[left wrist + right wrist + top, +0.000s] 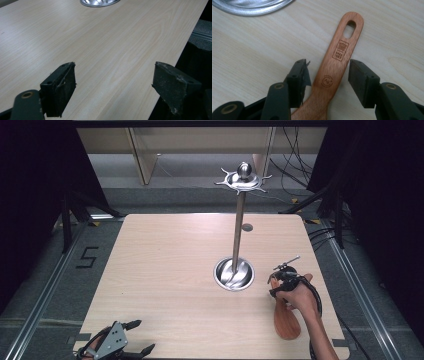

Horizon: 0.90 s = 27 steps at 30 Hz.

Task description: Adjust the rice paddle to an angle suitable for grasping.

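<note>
Pre-grasp: right gripper (328, 78) open, jaws straddling wooden spatula (334, 65) handle beside stand (234, 272). Next, likely: close squarely. Left gripper (113, 85) open, idle.

Our left gripper (142, 337) sits at the near left corner, jaws spread wide, our hand (90, 349) low at the edge. Our right hand (299, 292) reaches in from the near right, its gripper (328, 77) angled down with jaws parted.
</note>
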Available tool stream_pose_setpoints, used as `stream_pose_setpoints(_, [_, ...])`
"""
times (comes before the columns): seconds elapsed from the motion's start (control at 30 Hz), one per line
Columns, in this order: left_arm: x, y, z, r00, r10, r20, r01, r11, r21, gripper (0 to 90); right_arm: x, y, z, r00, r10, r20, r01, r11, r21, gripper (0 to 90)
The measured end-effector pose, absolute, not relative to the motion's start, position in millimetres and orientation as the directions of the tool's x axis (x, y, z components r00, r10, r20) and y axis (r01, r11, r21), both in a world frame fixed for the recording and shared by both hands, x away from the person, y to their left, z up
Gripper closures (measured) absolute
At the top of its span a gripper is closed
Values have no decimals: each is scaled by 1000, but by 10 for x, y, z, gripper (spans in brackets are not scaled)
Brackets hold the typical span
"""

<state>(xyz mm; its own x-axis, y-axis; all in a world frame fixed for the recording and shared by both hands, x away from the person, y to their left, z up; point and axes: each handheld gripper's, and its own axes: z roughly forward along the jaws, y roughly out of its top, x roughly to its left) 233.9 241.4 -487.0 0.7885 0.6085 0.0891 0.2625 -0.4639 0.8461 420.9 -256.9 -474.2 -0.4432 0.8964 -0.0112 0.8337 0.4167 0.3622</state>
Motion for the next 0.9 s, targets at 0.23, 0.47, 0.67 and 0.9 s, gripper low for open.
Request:
stream_pose_setpoints(0.23, [2337, 2414, -4867, 788, 609, 86, 264, -461, 847, 179, 4293, -2512, -4729, -431, 902, -7, 870, 417, 264, 562])
stream_pose_setpoints(0.47, [2335, 2403, -4878, 783, 616, 91, 253, -448, 858, 179, 4378, -2497, -4736, -441, 898, 3, 879, 431, 206, 595])
stream_pose_setpoints(0.67, [2336, 2418, -4866, 789, 607, 97, 255, -467, 847, 179, 4409, -2514, -4733, -507, 862, -14, 847, 502, 176, 661])
stream_pose_setpoints(0.9, [2334, 2414, -4869, 789, 608, 91, 257, -461, 849, 179, 4399, -2512, -4723, -522, 853, -32, 845, 521, 119, 662])
